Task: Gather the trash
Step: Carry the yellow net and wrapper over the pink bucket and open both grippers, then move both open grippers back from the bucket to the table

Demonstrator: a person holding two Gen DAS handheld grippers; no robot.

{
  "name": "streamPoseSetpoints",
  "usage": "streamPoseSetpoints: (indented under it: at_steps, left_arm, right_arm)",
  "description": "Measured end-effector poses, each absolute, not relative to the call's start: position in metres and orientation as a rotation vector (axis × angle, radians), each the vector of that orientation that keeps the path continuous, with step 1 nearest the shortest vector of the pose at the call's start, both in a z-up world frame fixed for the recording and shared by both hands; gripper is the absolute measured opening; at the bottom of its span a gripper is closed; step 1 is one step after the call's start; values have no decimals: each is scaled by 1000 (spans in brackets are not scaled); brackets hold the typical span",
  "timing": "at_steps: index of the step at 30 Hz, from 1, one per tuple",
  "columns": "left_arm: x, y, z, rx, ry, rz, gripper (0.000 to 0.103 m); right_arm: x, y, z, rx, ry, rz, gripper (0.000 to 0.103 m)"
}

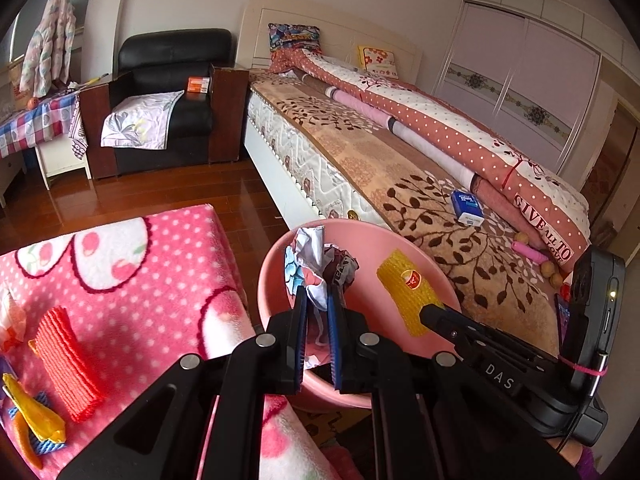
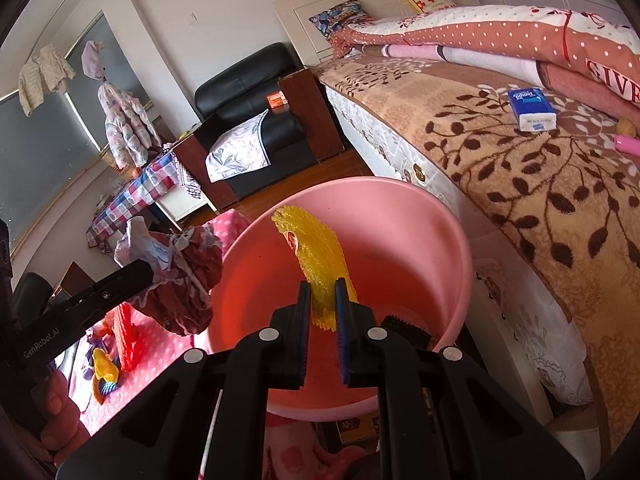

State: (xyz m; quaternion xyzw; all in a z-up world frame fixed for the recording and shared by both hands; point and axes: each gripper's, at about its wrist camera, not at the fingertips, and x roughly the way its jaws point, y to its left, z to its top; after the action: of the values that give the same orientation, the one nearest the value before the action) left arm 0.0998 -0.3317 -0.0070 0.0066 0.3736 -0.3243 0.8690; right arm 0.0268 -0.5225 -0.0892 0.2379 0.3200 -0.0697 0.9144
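Left wrist view: the left gripper (image 1: pixel 317 300) is clamped on a crumpled wrapper wad (image 1: pixel 320 258), white and dark red, held over the near rim of the pink basin (image 1: pixel 276 264). The right gripper (image 1: pixel 430 312) reaches in from the right, pinching a yellow foam net (image 1: pixel 406 292) over the basin's middle. More trash lies on the pink dotted blanket (image 1: pixel 160 264) to the left: a red foam net (image 1: pixel 68 364) and a yellow scrap (image 1: pixel 36 412).

Right wrist view: the right gripper (image 2: pixel 323 300) is closed on the lower edge of the yellow foam net (image 2: pixel 316 252), which stands up limply above the basin (image 2: pixel 440 240). The wad (image 2: pixel 180 276) hangs just outside the left rim.

Judgement: both pieces look light, soft and springy. An edge pinch suffices; they may cling to the pads on release.
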Motion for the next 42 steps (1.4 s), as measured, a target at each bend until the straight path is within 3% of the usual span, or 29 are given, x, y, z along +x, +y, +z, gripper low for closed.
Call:
streamPoseSetpoints:
  at_steps: [13, 18, 21, 25, 42]
  left_arm:
    - [103, -346, -27, 30, 822, -688, 10]
    - [103, -346, -29, 25, 832, -689, 25]
    - [104, -346, -28, 23, 834, -689, 32]
    - [103, -344, -27, 18, 831, -689, 33]
    - [90, -315, -15, 11, 821, -636, 39]
  right_arm:
    - [31, -533, -106, 551, 707, -191, 13]
    - [30, -535, -109, 558, 715, -201, 14]
    - [30, -535, -110, 561, 715, -203, 26]
    - [29, -534, -110, 557, 716, -204, 33]
    - [16, -511, -87, 530, 676, -155, 33]
